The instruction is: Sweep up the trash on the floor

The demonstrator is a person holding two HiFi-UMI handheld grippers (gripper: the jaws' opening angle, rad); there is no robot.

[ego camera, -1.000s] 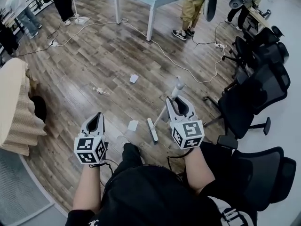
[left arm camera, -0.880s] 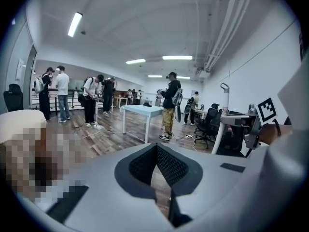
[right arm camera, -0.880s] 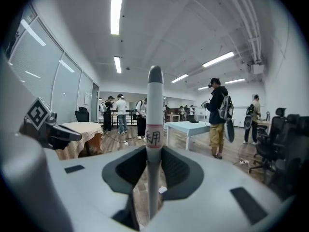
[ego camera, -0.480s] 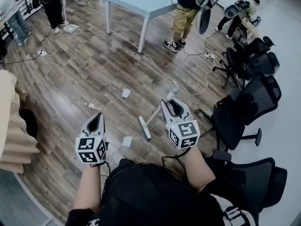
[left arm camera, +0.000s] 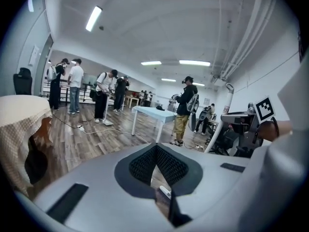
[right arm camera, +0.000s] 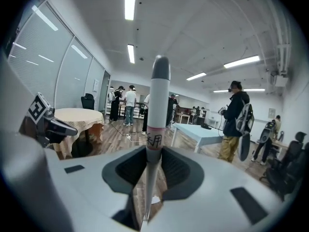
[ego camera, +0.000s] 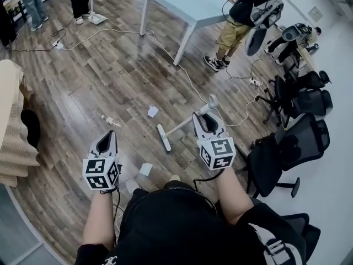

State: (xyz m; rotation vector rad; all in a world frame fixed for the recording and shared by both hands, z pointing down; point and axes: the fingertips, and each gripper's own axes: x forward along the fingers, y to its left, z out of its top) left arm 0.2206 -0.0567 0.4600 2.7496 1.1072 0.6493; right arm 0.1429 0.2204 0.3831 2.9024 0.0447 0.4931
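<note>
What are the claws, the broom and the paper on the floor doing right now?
Broom: tilted, head resting on the floor.
Right claw: shut on the broom's handle.
Left claw: shut, holding nothing.
Paper scraps: lying loose on the floor, not swept up yet.

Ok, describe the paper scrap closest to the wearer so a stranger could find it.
From the light blue table, come down the wood floor to the broom head. This white paper scrap lies on its near side, toward the wearer; the other scrap lies beyond it.
</note>
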